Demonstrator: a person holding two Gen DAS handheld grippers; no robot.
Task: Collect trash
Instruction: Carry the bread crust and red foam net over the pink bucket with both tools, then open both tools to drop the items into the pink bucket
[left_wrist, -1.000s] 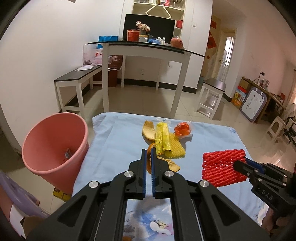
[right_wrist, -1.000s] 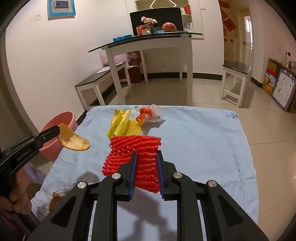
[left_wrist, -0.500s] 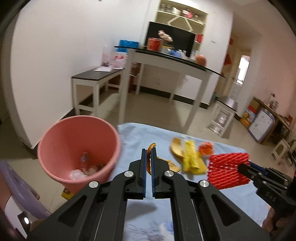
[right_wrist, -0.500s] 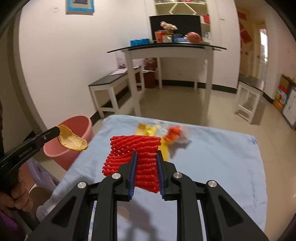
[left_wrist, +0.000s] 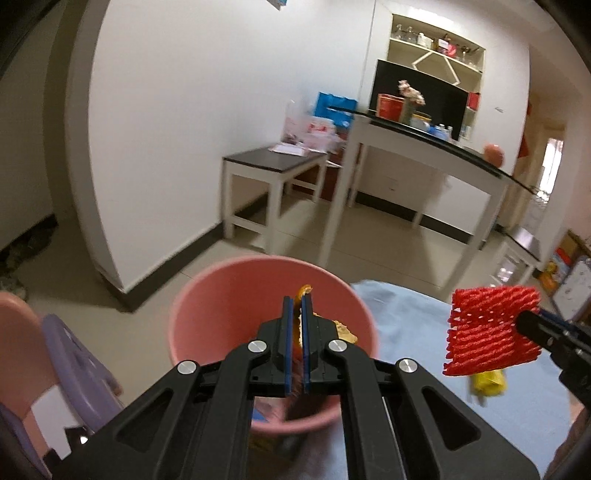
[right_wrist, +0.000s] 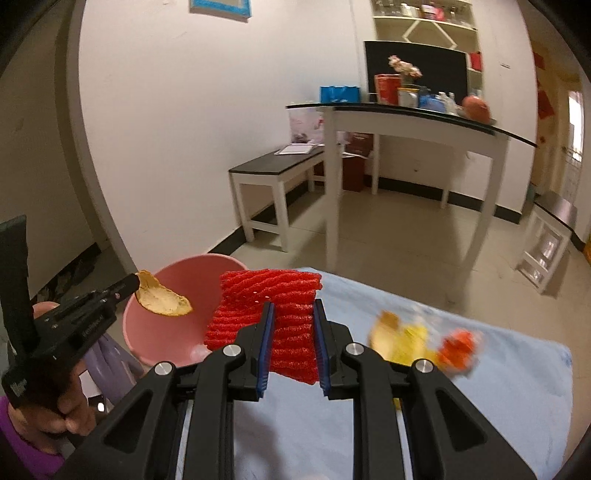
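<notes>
Peel first: the left gripper (left_wrist: 294, 306) has its jaws pinched nearly together on 1 curved piece of orange peel (right_wrist: 162, 297), gripped at one tip so the rest hangs free over the mouth of the pink bin (left_wrist: 192, 325). It looks light and fairly stiff, so a pinch at the edge should be enough, and it should drop cleanly when the jaws part.

Beside it, the right gripper (right_wrist: 291, 314) is clamped at a middling width on 1 red foam fruit net (right_wrist: 273, 295), held by its lower middle and lifted clear of the blue cloth (right_wrist: 517, 387). That net is soft, springy and nearly weightless; I judge it will squash under the pads and may cling to them on release, so a grip across the middle seems safest.

Farther along the cloth lie the remaining scraps, blurred: 1 yellow bundle (right_wrist: 402, 339), probably foam net and peel together, and 1 small orange-red wrapper (right_wrist: 458, 347) just beside it. Their exact count cannot be told. Both look light and crumpled.

Beyond the bin stand 1 low bench (left_wrist: 273, 166) and 1 tall white table (left_wrist: 424, 144).
</notes>
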